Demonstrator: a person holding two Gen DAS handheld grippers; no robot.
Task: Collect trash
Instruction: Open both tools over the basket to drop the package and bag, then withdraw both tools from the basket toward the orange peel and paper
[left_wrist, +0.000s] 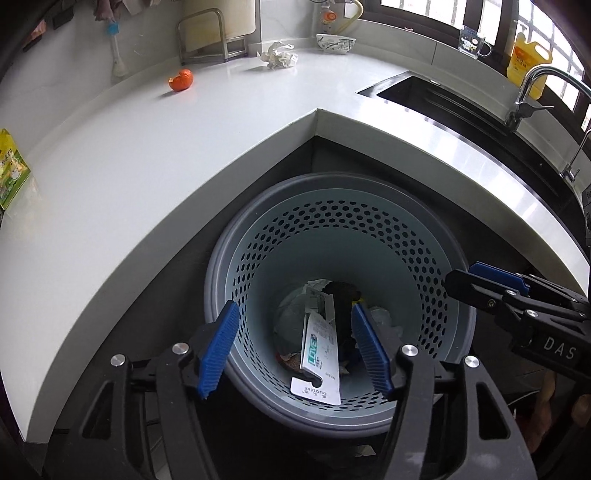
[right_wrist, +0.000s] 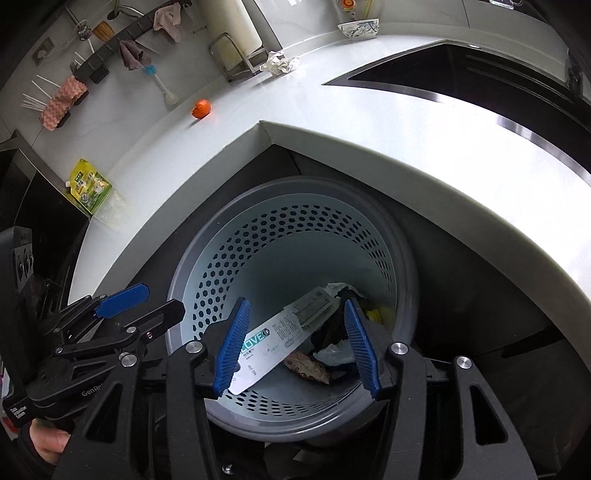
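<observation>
A white card (left_wrist: 318, 354) printed "LOVE" lies in the perforated bin (left_wrist: 424, 258) below the bench (left_wrist: 147, 166). Left claw (left_wrist: 295, 354) and right claw (right_wrist: 295, 347) both gape apart, empty, above it.

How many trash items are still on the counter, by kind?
Crumpled paper wad: 1
Orange peel: 1
Green-yellow snack pouch: 1
Total: 3

All three lie apart on the white counter. Both tongs, left and right, hang open and empty over the perforated bin.
</observation>
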